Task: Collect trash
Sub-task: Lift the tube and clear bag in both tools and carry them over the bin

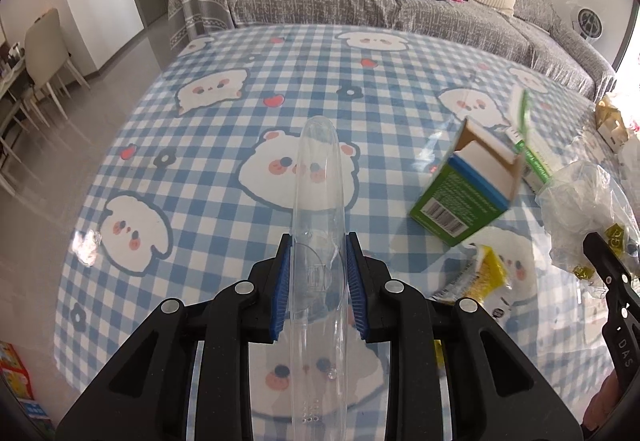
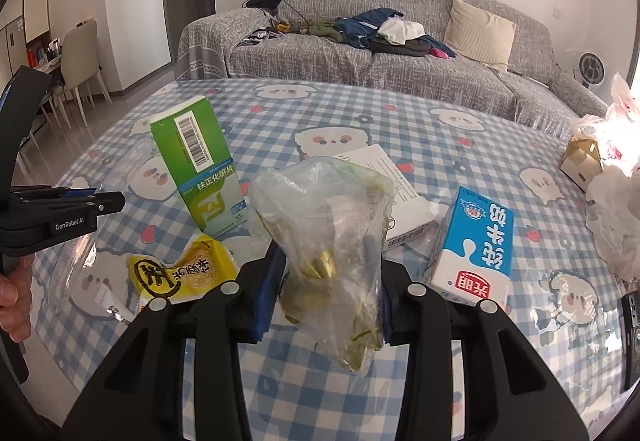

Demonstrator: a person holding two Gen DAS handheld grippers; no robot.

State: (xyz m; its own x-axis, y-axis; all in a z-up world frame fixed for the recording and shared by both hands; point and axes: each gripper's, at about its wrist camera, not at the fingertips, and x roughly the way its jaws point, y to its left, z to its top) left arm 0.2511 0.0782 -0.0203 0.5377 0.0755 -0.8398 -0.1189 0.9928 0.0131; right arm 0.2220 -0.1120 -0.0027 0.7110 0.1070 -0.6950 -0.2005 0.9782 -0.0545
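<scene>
Both claws were loaded: the left claw (image 1: 318, 281) pinched a clear plastic tray (image 1: 318, 209) above the table (image 1: 200, 169), and the right claw (image 2: 326, 293) gripped a crumpled clear plastic bag of scraps (image 2: 332, 237). Next, both loads probably needed a bin, none in view.

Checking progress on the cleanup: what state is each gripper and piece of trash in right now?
Left gripper: shut on clear plastic tray.
Right gripper: shut on clear bag.
Green box: upright on table, top flap open.
Milk carton: lying on table.
Yellow wrapper: torn open, lying flat.
White box: lying flat.
</scene>
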